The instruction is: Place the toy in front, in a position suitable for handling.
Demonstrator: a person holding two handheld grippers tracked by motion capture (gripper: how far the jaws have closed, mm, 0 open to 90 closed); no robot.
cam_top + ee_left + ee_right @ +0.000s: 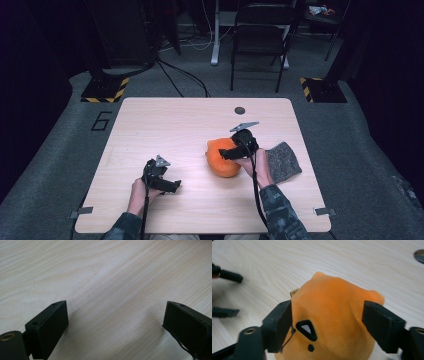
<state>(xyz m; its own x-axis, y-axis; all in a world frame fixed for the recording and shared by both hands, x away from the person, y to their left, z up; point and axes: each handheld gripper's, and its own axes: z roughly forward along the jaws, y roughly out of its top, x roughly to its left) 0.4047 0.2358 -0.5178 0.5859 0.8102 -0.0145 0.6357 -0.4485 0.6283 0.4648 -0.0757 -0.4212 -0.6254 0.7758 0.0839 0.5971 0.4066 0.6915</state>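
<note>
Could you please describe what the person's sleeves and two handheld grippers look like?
Both sleeves are camouflage-patterned. The left gripper and right gripper are black, each topped by a grey three-cornered plate and trailing a black cable. Their fingers are flat, blocky black pads.

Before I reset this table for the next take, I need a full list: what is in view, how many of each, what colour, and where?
plush toy: one, orange, right of table centre, between the right hand-held gripper's jaws.
cloth: one, grey, on the table just right of the plush toy.
table: one, light wood, with a small dark round spot at its far edge.
folding chair: one, black, on the floor beyond the table.
left hand-held gripper: one, black, near-left of the table, jaws wide apart over bare wood.
right hand-held gripper: one, black, jaws on either side of the plush toy.
</note>
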